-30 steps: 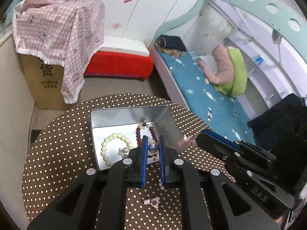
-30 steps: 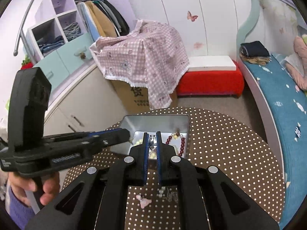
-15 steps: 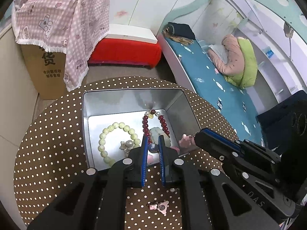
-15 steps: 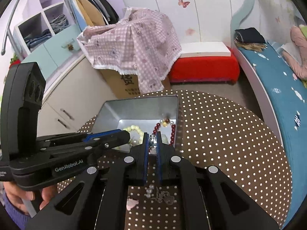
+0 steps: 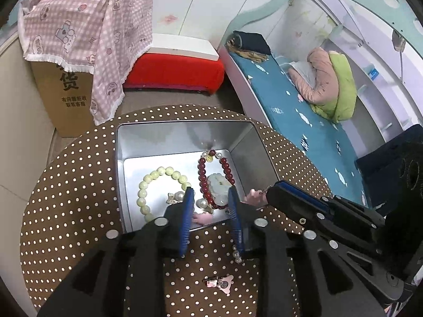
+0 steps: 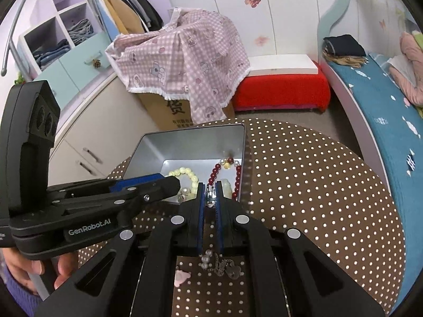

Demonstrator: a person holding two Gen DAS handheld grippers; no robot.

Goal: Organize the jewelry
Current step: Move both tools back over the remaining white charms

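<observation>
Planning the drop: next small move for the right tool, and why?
Probably nudge the right tool further over the silver rectangular metal tin before opening. It is shut on a small silvery trinket at the tin's rim, not clearly above its floor.

Both wrist cameras look steeply down along their grippers, close above the brown white-dotted round tabletop (image 5: 79, 185); both share the open silver metal tin (image 6: 190, 142) and the bed beyond.

left gripper (image 5: 210, 198) has just been opening, empty; right gripper (image 6: 210, 194) clamped.
</observation>
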